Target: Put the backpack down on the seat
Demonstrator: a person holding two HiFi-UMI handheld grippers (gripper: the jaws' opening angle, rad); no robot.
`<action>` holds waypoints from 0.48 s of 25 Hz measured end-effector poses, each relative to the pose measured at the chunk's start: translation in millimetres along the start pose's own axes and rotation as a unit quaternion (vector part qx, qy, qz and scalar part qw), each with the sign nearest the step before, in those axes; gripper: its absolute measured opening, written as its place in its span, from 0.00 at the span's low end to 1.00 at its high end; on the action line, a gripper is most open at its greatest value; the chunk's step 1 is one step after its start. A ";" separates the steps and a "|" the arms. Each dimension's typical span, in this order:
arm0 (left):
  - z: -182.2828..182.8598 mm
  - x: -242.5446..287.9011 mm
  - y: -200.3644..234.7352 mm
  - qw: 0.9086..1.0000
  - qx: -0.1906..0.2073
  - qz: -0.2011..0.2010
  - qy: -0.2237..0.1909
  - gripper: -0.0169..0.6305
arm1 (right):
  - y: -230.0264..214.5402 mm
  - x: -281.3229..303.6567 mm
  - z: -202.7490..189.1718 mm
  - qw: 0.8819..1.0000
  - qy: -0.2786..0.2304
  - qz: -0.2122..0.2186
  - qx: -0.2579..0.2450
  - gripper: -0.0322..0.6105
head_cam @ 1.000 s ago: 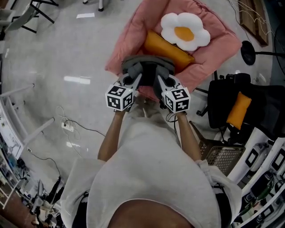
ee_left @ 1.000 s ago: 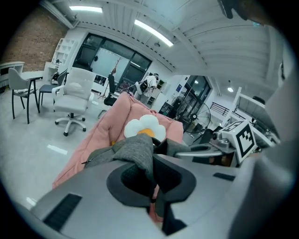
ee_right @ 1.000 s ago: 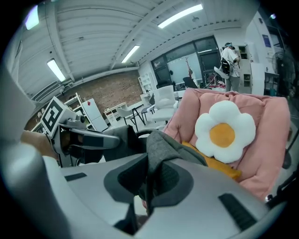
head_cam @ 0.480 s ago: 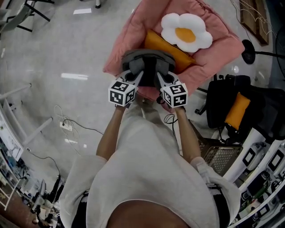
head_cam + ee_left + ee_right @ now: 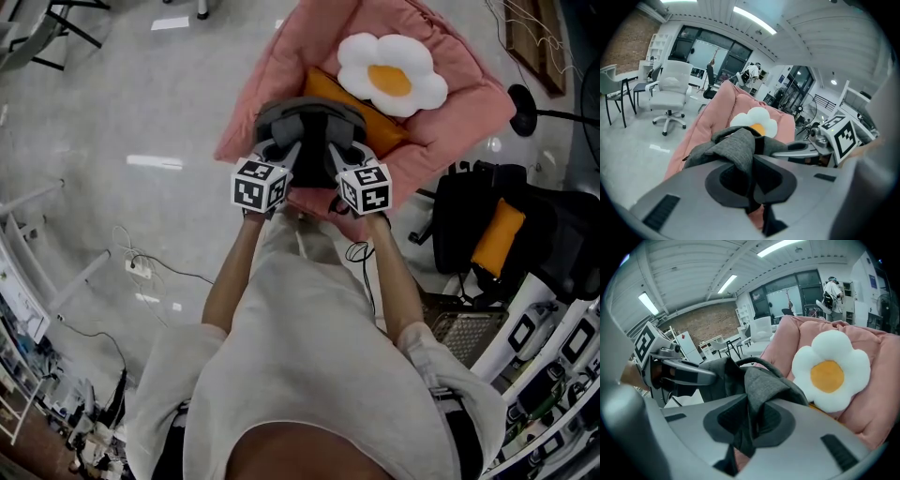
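Grey backpack (image 5: pixel 309 124) at front edge of pink seat (image 5: pixel 267 70) | left gripper (image 5: pixel 286 155) clenched on its fabric | right gripper (image 5: pixel 339 155) opening, fabric between jaws | pinched both sides to lower it level

We bring the backpack (image 5: pixel 309 120) farther forward. Compared with one second ago, it now reaches farther over the pink seat (image 5: pixel 272 75) and covers more of the orange cushion (image 5: pixel 380 127). The left tool (image 5: pixel 289 155) and the right tool (image 5: pixel 337 155) both go with it, away from our body, and in the head view they now stand a little closer together. The jaws of the right tool are opening slightly, with the grey fabric of the backpack between them.
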State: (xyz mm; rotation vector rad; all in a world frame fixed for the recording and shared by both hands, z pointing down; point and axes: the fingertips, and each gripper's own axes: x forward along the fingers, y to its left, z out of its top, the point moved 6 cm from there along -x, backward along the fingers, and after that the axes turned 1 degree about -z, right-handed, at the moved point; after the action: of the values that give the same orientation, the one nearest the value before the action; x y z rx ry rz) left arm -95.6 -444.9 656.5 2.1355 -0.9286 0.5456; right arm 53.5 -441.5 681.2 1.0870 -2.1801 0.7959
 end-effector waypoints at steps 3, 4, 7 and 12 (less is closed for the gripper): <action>4.4 10.0 4.6 1.000 0.004 0.000 0.004 0.08 | -10.5 6.8 2.5 1.000 0.003 0.001 -0.001 0.12; 5.7 13.6 6.9 1.000 0.007 -0.001 0.007 0.08 | -14.3 9.4 3.6 1.000 0.005 0.000 -0.002 0.13; 9.2 21.8 16.8 1.000 0.014 -0.005 0.020 0.08 | -22.8 18.2 9.6 1.000 0.011 -0.002 -0.003 0.14; 17.0 28.4 35.4 0.999 0.015 0.010 0.027 0.10 | -27.3 38.9 20.0 1.000 0.016 -0.003 0.000 0.15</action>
State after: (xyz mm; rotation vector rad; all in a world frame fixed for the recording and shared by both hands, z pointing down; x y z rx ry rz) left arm -102.4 -487.2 679.2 2.1298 -0.9172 0.6283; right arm 52.1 -488.5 702.5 1.0720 -2.1489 0.8063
